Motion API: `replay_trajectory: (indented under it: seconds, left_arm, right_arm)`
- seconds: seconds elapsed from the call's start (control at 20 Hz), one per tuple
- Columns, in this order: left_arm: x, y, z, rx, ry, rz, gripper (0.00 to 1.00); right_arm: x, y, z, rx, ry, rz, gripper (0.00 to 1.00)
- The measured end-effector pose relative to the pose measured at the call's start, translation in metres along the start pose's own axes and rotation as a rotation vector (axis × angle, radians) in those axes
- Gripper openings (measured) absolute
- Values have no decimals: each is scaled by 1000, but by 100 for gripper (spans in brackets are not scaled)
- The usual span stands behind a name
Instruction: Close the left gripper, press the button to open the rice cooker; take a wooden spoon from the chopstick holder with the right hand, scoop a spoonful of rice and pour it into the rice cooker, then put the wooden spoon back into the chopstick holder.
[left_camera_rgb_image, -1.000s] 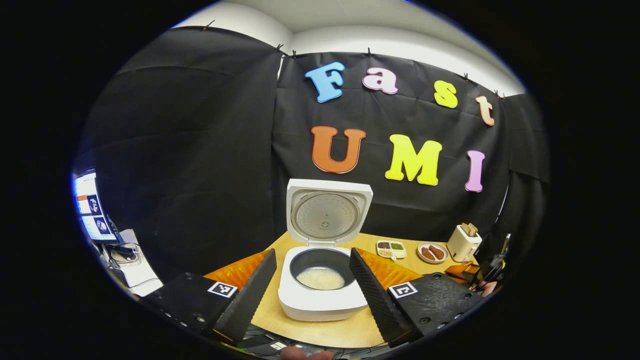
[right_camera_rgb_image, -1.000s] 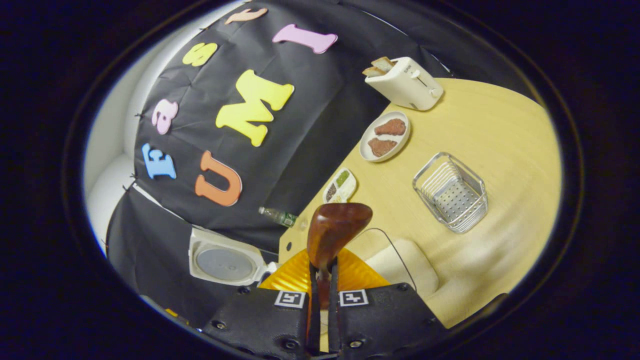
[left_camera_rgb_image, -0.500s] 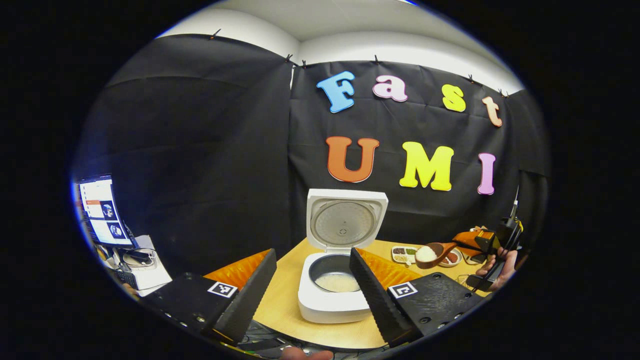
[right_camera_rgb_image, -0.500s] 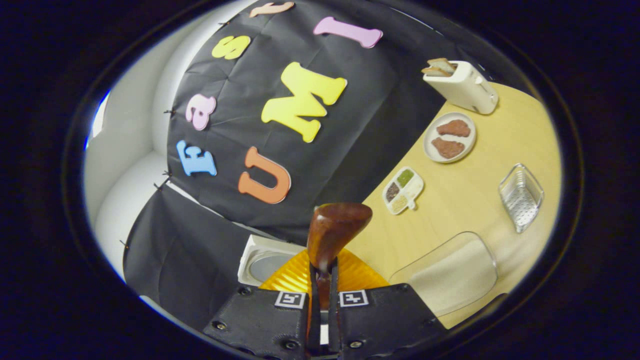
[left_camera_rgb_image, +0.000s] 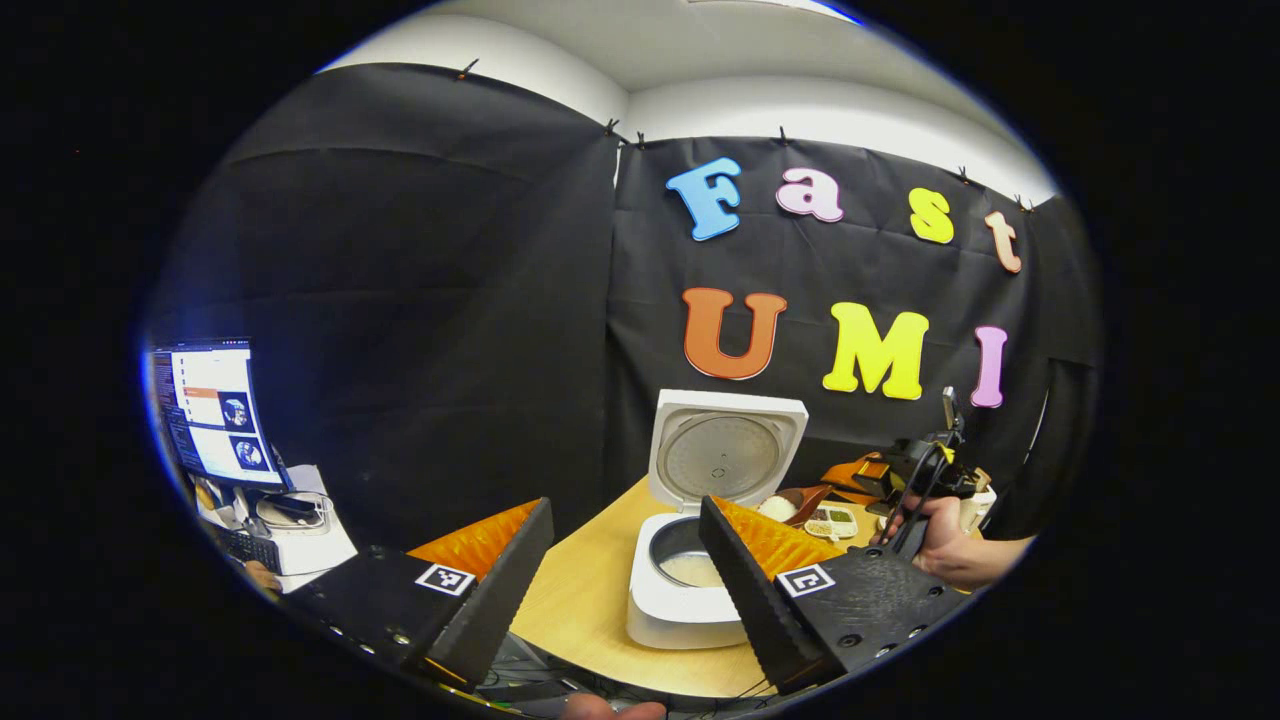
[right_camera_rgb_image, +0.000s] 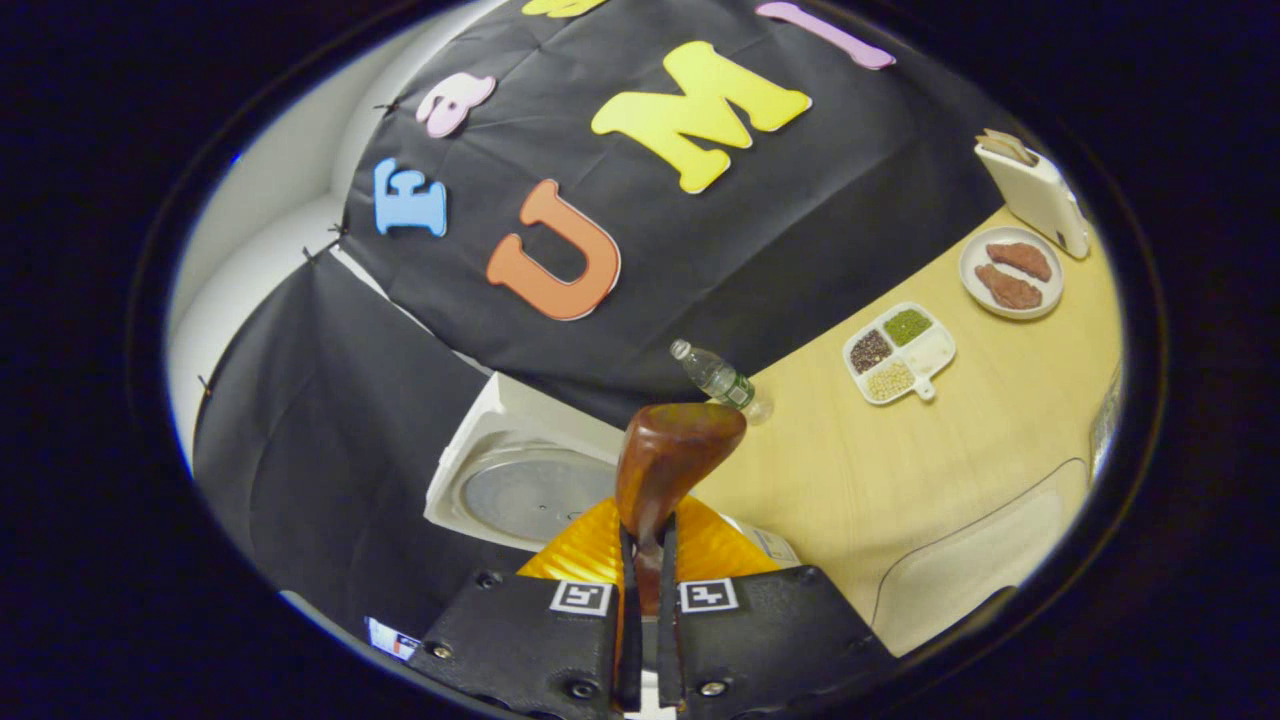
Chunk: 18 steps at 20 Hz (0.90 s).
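The white rice cooker (left_camera_rgb_image: 668, 618) stands open, its lid (left_camera_rgb_image: 722, 455) upright and some rice in the pot. My left gripper (left_camera_rgb_image: 625, 560) hovers open in front of it, holding nothing. At the cooker's right rim floats the wooden spoon (left_camera_rgb_image: 800, 497), heaped with white rice. A hand (left_camera_rgb_image: 950, 550) holds my right gripper (left_camera_rgb_image: 905, 470) behind it. In the right gripper view my right gripper (right_camera_rgb_image: 645, 540) is shut on the spoon's handle. The underside of the spoon's bowl (right_camera_rgb_image: 675, 455) faces the camera, beside the cooker lid (right_camera_rgb_image: 520, 490).
On the wooden table (right_camera_rgb_image: 900, 450) are a water bottle (right_camera_rgb_image: 718, 378), a sectioned dish of grains (right_camera_rgb_image: 898, 352), a plate of meat (right_camera_rgb_image: 1010, 272) and a toaster (right_camera_rgb_image: 1035, 190). A clear rice container (right_camera_rgb_image: 980, 540) is at the lower right. A monitor (left_camera_rgb_image: 210, 410) stands far left.
My right gripper has carried the rice-filled spoon left, from above the rice container to the cooker's rim. The left gripper has drifted left, still open.
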<state>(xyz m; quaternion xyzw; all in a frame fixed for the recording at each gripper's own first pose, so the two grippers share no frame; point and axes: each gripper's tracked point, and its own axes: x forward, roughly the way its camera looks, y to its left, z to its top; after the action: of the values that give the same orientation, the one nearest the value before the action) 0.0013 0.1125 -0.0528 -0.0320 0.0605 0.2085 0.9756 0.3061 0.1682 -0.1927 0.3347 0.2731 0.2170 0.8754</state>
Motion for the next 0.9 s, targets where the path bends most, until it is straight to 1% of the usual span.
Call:
replay_trajectory:
  seconds: [0.1, 0.3, 0.5, 0.75, 0.9]
  left_arm:
    - [-1, 9, -2, -11, 6, 17, 94]
    - [-2, 22, -5, -28, 11, 52, 94]
    - [5, 30, -5, -45, 10, 72, 94]
    - [7, 34, -7, -53, 11, 72, 94]
    - [10, 29, -6, -64, 11, 66, 94]
  right_arm:
    - [14, 7, -7, -90, 9, -18, 12]
    - [26, 20, -12, -279, -9, -53, 11]
    - [35, 34, -16, -466, -30, -66, 11]
    - [32, 49, -23, -718, -45, -52, 11]
    - [27, 61, -24, -873, -74, -18, 11]
